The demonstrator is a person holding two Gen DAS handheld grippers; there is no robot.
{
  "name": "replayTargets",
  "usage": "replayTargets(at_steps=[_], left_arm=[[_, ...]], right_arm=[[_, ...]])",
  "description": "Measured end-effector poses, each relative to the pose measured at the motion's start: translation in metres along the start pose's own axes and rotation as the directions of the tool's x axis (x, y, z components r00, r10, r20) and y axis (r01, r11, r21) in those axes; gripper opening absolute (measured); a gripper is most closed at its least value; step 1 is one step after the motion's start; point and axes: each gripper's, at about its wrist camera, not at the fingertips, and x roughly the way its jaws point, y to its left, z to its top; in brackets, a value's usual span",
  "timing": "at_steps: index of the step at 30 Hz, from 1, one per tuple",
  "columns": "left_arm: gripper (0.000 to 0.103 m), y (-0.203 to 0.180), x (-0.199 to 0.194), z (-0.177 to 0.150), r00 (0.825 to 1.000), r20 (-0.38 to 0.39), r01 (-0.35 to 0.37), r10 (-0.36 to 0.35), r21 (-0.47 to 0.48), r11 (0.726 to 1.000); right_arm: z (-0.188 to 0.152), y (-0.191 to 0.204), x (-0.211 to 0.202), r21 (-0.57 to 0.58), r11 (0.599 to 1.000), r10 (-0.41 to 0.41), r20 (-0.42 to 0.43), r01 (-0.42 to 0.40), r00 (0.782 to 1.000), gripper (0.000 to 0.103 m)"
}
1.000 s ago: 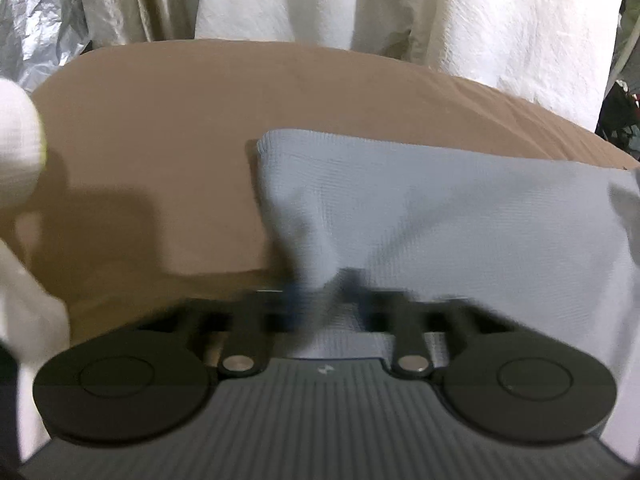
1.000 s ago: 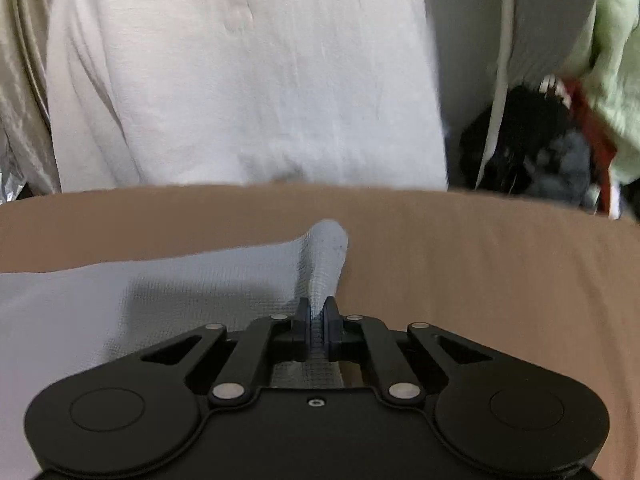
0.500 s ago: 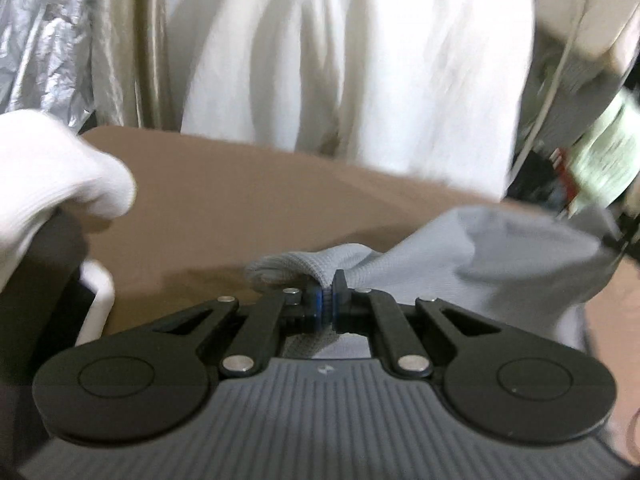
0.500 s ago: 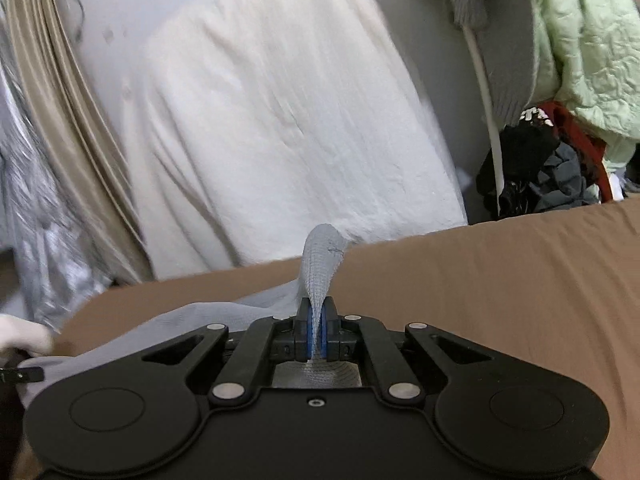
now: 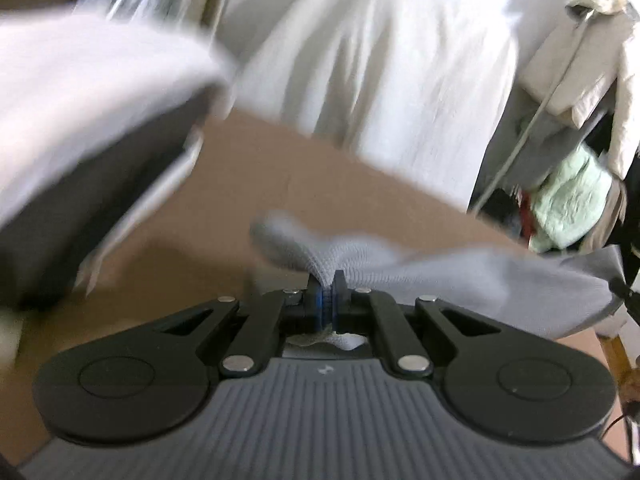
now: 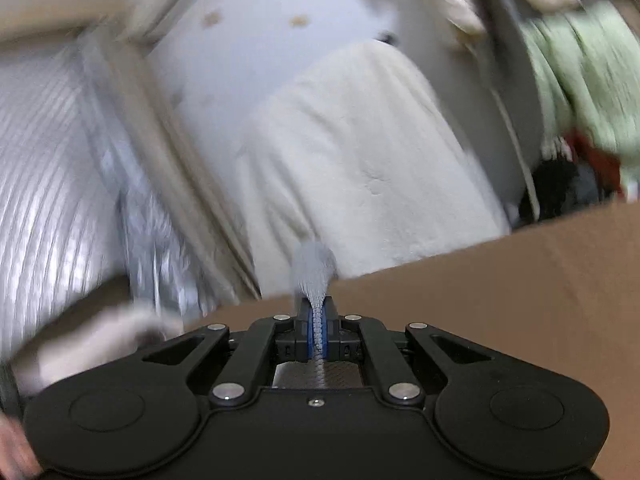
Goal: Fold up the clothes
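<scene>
A light grey knit garment (image 5: 460, 280) hangs lifted above the brown surface (image 5: 320, 184). My left gripper (image 5: 326, 298) is shut on one bunched corner of it, and the cloth stretches away to the right. In the right wrist view my right gripper (image 6: 318, 328) is shut on another corner of the grey garment (image 6: 314, 268), which sticks up in a narrow tuft past the fingers. The rest of the cloth is hidden below that gripper. Both views are blurred by motion.
White cloth (image 5: 380, 72) drapes behind the brown surface (image 6: 500, 292). A pile of clothes, pale green (image 5: 568, 196) and dark, sits at the right. Silver foil-like material (image 6: 52, 184) hangs at the left. A blurred white sleeve and dark object (image 5: 80, 128) fill the left wrist view's left.
My left gripper closed on the garment's corner and both grippers lifted it off the brown surface. Both views tilted upward, and the cloth no longer lies flat.
</scene>
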Motion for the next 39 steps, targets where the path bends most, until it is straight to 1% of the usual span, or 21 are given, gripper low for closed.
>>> replayTargets(at_steps=[2,6,8,10,11,14,16,17,18,20,22,24,26,28,30,31,32,33,34,36,39], left_arm=[[0.005,0.0,-0.006,-0.018,0.998,-0.044,-0.038,0.039,0.014,0.999],[0.007,0.001,-0.019,-0.053,0.984,-0.13,-0.113,0.118,0.046,0.993],[0.01,0.001,-0.026,-0.07,0.972,-0.172,-0.149,0.158,0.064,0.987],[0.012,0.002,-0.032,-0.088,0.957,-0.212,-0.184,0.198,0.084,0.979],[0.016,0.001,-0.035,-0.09,0.954,-0.215,-0.195,0.211,0.092,0.976],[0.021,0.009,-0.036,-0.097,0.947,-0.252,-0.186,0.199,0.075,0.98],[0.035,0.015,-0.044,-0.096,0.956,-0.237,-0.172,0.176,0.037,0.984],[0.048,0.017,-0.047,-0.092,0.964,-0.208,-0.163,0.165,0.024,0.986],[0.055,0.018,-0.05,-0.087,0.972,-0.175,-0.154,0.154,0.014,0.988],[0.062,0.02,-0.056,-0.077,0.985,-0.109,-0.135,0.133,-0.006,0.991],[0.068,0.023,-0.043,-0.073,0.987,-0.102,-0.126,0.124,-0.012,0.992],[0.07,0.025,-0.027,-0.07,0.988,-0.104,-0.119,0.116,-0.016,0.993],[0.07,0.027,-0.011,-0.067,0.988,-0.105,-0.112,0.109,-0.021,0.994],[0.07,0.029,0.006,-0.066,0.988,-0.115,-0.107,0.104,-0.027,0.994],[0.063,0.024,0.023,-0.067,0.988,-0.117,-0.102,0.1,-0.015,0.995],[0.056,0.017,0.031,-0.069,0.988,-0.12,-0.1,0.102,0.02,0.995],[0.035,0.009,0.038,-0.07,0.987,-0.124,-0.099,0.107,0.067,0.993],[0.021,0.004,0.041,-0.072,0.985,-0.117,-0.111,0.124,0.106,0.988],[0.019,-0.002,0.042,-0.074,0.984,-0.105,-0.13,0.145,0.142,0.981],[0.009,-0.012,0.045,-0.078,0.979,-0.079,-0.167,0.187,0.213,0.963],[0.007,-0.009,0.026,-0.075,0.983,-0.039,-0.167,0.178,0.194,0.967]], right_arm=[[-0.035,-0.009,-0.01,-0.054,0.996,-0.074,-0.114,0.069,0.991,0.007],[-0.111,-0.041,-0.016,0.002,0.987,-0.155,-0.282,0.162,0.947,0.008],[-0.124,-0.045,-0.022,0.009,0.985,-0.163,-0.309,0.174,0.937,0.009],[-0.118,-0.041,-0.025,-0.004,0.985,-0.167,-0.313,0.174,0.935,0.013],[-0.11,-0.039,-0.025,-0.013,0.985,-0.168,-0.307,0.173,0.937,0.013],[-0.089,-0.028,-0.028,-0.027,0.987,-0.16,-0.277,0.159,0.947,0.016],[-0.081,-0.021,-0.028,-0.008,0.989,-0.146,-0.281,0.149,0.949,0.031],[-0.082,-0.017,-0.031,0.0,0.989,-0.14,-0.283,0.146,0.949,0.041],[-0.082,-0.015,-0.032,0.005,0.99,-0.136,-0.288,0.143,0.948,0.047],[-0.081,-0.011,-0.03,0.01,0.99,-0.132,-0.306,0.142,0.943,0.048],[-0.081,-0.008,-0.025,0.008,0.99,-0.132,-0.329,0.142,0.935,0.048],[-0.081,-0.008,-0.02,-0.005,0.989,-0.143,-0.34,0.15,0.93,0.057],[-0.081,-0.01,-0.015,-0.021,0.984,-0.174,-0.348,0.178,0.921,0.063],[-0.083,-0.014,-0.006,-0.038,0.975,-0.216,-0.355,0.217,0.909,0.063],[-0.088,-0.02,0.002,-0.02,0.976,-0.209,-0.368,0.217,0.906,0.06],[-0.092,-0.022,0.006,-0.018,0.979,-0.194,-0.379,0.202,0.905,0.055],[-0.096,-0.021,0.009,-0.033,0.979,-0.196,-0.384,0.199,0.902,0.039],[-0.1,-0.02,0.011,-0.051,0.978,-0.204,-0.388,0.2,0.899,0.019],[-0.103,-0.018,0.014,-0.07,0.977,-0.212,-0.391,0.2,0.896,0.015],[-0.102,-0.016,0.007,-0.056,0.981,-0.193,-0.35,0.185,0.916,0.01],[-0.092,-0.013,-0.01,-0.005,0.987,-0.154,-0.273,0.158,0.95,0.009]])
